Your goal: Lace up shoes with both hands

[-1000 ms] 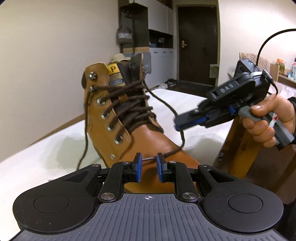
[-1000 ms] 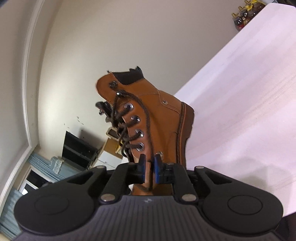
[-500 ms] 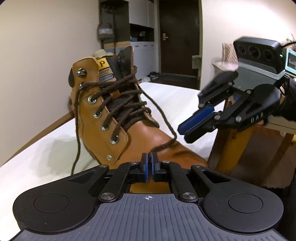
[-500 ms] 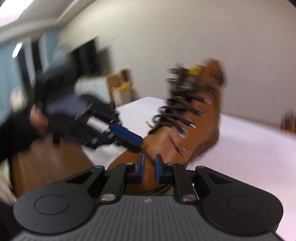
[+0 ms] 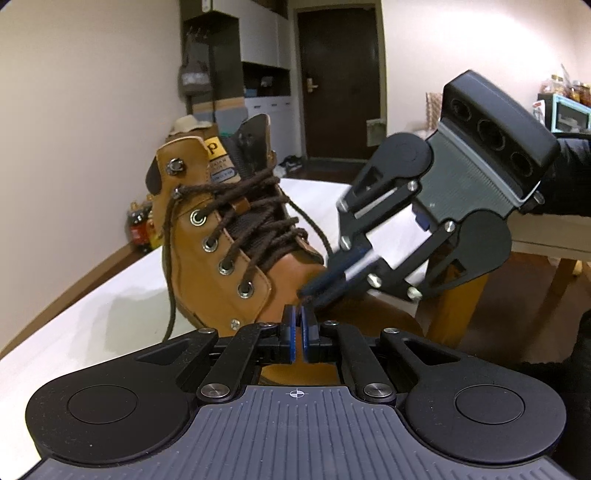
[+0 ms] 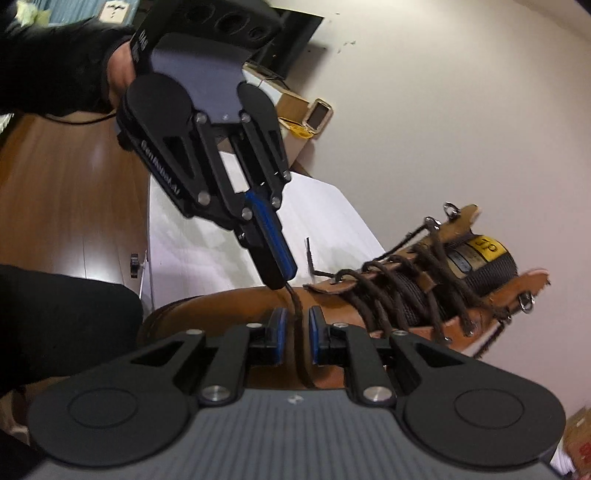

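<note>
Right wrist view: lace handover above the boot toe.
Lace point(image 6: 296, 308): dark brown braided cord, judged light, limp and grippy; best pinched near its free end. It runs between the right claw's point(image 6: 295, 332) jaws, which have just been closing but are not yet on it. The left claw point(image 6: 285, 277), just ahead, has just eased its jaws yet pinches the lace. The tan leather boot point(image 6: 221, 306), judged stiff and heavy, lies beneath both.

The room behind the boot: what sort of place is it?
Probably a home or rented flat: a dark entry door with a lever lock, white built-in cupboards, wood flooring, and drink bottles against the wall.
</note>
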